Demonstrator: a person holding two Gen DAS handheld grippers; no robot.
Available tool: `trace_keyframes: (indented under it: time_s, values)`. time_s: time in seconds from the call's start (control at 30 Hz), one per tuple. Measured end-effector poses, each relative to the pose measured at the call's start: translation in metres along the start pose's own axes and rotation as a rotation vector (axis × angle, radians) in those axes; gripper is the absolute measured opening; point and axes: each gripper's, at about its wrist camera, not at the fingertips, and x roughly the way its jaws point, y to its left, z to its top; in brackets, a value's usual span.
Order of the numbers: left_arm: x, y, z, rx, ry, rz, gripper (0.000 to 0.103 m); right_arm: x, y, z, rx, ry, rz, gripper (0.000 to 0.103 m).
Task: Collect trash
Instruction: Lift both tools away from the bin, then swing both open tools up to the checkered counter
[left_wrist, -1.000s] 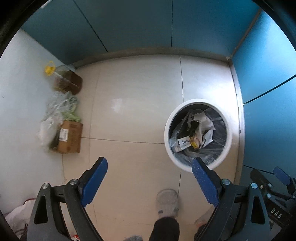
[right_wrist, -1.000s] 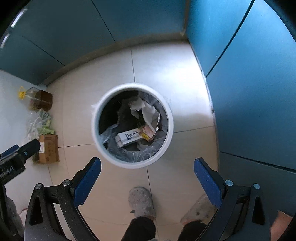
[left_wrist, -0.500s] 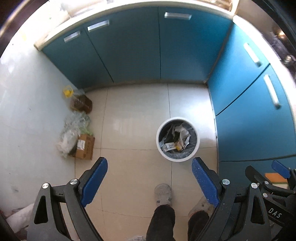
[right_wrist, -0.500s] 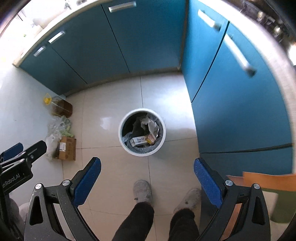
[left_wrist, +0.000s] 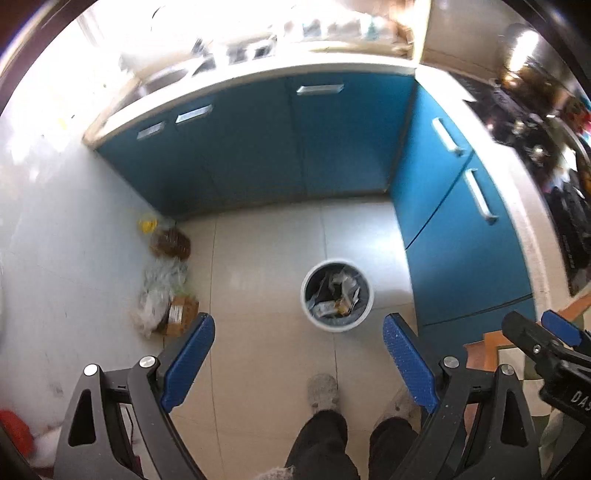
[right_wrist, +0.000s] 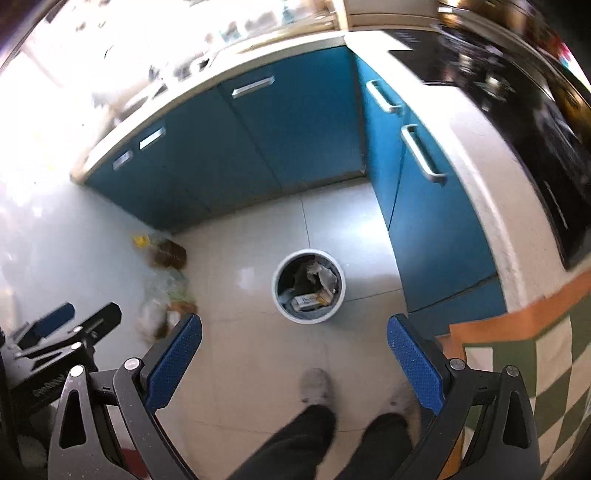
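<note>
A white round trash bin (left_wrist: 360, 320) with a clear liner stands on the tiled floor, far below both grippers; it also shows in the right wrist view (right_wrist: 286, 312). It holds crumpled paper, a small white box and wrappers. My left gripper (left_wrist: 298, 360) is open and empty, high above the floor. My right gripper (right_wrist: 294, 357) is open and empty, also high up. Each gripper shows at the edge of the other's view.
Blue cabinets (left_wrist: 258, 147) line the back and right under a countertop. By the left wall lie an oil bottle (left_wrist: 168, 242), plastic bags (left_wrist: 159, 288) and a cardboard box (left_wrist: 181, 314). The person's legs and slippers (left_wrist: 323, 391) are below. A checkered cloth (right_wrist: 535, 369) is at right.
Both grippers have risen far above the bin, which now looks much smaller. The countertop and cabinet handles have come into view. Both stay open.
</note>
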Motion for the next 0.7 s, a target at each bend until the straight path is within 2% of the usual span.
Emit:
trace_keyframes:
  time_s: [0.17, 0.23, 0.37, 0.5, 0.57, 0.7]
  values:
    - [-0.021, -0.081, 0.019, 0.127, -0.042, -0.048, 0.093, -0.061, -0.091, -0.008, 0.208, -0.096, -0.063, 0.101]
    - [-0.023, -0.122, 0.021, 0.181, -0.039, -0.077, 0.093, -0.085, -0.147, -0.020, 0.329, -0.121, -0.122, 0.101]
    - [-0.030, -0.242, 0.010, 0.357, -0.002, -0.176, 0.093, -0.130, -0.280, -0.069, 0.608, -0.147, -0.261, 0.101]
    - [-0.043, -0.377, -0.020, 0.588, 0.043, -0.298, 0.093, -0.175, -0.397, -0.126, 0.840, -0.162, -0.373, 0.101]
    - [-0.051, -0.443, -0.051, 0.720, 0.097, -0.379, 0.093, -0.199, -0.448, -0.159, 0.933, -0.174, -0.415, 0.101]
    - [-0.056, -0.544, -0.108, 0.937, 0.194, -0.484, 0.092, -0.230, -0.510, -0.206, 1.041, -0.190, -0.459, 0.101]
